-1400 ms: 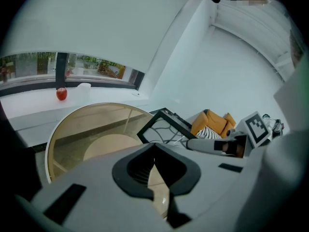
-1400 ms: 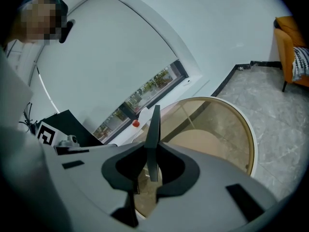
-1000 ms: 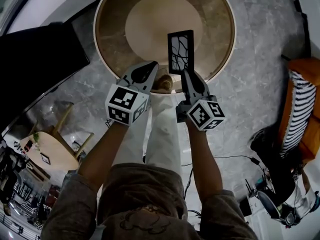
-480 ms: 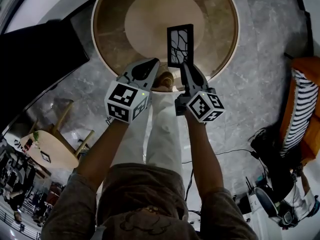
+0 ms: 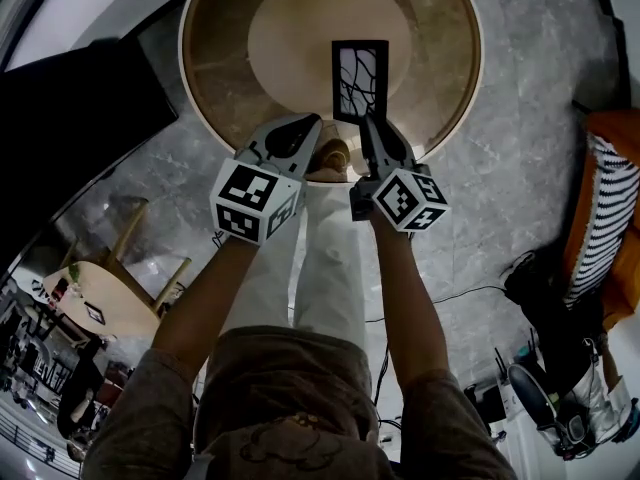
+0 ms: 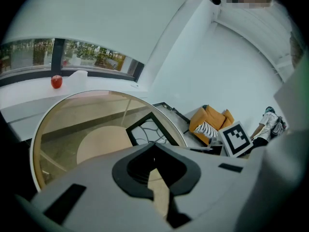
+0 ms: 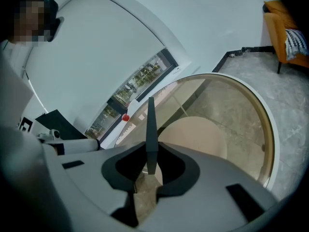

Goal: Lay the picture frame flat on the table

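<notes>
Presently: picture frame (image 5: pixel 359 80), black and thin, held upright by its near edge over the round glass table (image 5: pixel 215 98); whether it touches the top cannot be told. Right gripper (image 5: pixel 367 128): fingers clamped on that one edge. Left gripper (image 5: pixel 300 130): fingers together, empty, just beside. Hazards, as judged: the narrow single-edge hold may let the frame swing or slip; an early release would drop it onto glass; a hard landing risks chipping.

Orange armchair (image 5: pixel 612 138) with striped cushion (image 5: pixel 598 223) on grey marble floor (image 5: pixel 510 138). Small wooden side table (image 5: pixel 95 303). Red round object (image 6: pixel 56 81) on window ledge (image 6: pixel 29 95).
</notes>
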Demonstrator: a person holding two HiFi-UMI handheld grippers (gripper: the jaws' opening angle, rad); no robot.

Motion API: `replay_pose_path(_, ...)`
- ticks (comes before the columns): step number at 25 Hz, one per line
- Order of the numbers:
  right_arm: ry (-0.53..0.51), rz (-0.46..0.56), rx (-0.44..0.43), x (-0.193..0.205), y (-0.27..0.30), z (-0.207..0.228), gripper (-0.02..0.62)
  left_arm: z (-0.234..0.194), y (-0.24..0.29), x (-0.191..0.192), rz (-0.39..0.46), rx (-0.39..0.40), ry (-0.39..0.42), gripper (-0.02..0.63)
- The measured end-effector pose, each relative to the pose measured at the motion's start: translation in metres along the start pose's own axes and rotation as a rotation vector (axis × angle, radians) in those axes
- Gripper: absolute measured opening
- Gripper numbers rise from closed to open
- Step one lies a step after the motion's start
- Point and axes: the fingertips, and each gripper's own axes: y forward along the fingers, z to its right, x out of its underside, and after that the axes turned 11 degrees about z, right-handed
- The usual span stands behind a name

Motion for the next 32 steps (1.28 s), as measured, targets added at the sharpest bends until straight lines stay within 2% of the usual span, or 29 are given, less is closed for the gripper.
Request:
replay_pose_path(10,0.096,0.024,-0.012,0.000,0.007,0.009,0.087,0.001,0.003,0.005,-0.018,0.011,0.015,0.017)
replay_pose_path(16,0.150,0.029,0.009,0.002,0.010,0.020,0.103,0.001,0.004,0.010,-0.031,0.015,0.011,0.017)
replay_pose_path(32,0.199,0.031,0.039,0.011,0.013,0.032,0.126,0.005,0.007,0.018,-0.053,0.039,0.026,0.017)
